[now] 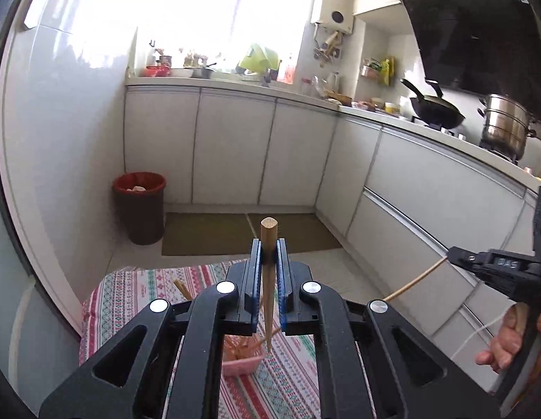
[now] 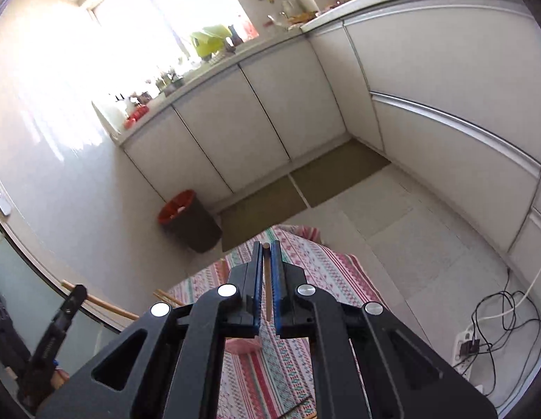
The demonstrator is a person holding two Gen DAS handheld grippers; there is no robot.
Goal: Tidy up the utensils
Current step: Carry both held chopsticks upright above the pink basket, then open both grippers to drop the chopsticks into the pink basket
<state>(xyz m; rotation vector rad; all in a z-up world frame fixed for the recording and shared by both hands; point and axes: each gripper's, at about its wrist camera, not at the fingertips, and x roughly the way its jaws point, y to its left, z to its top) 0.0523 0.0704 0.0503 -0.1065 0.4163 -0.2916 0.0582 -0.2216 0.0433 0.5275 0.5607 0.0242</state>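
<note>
In L gripper [image 1: 269, 255]: chopstick [image 1: 268, 279], prob. upright.

Striped pink tablecloth [image 1: 130, 296], red-rimmed bin [image 1: 139, 206]

A red-lined waste bin [image 1: 139, 206] is seen standing on the kitchen floor beside white cabinets [image 1: 235, 146]. A black wok [image 1: 436, 110] and a steel pot [image 1: 506, 125] are set on the counter, while a power strip [image 2: 468, 347] with tangled cables is left on the tiles.
</note>
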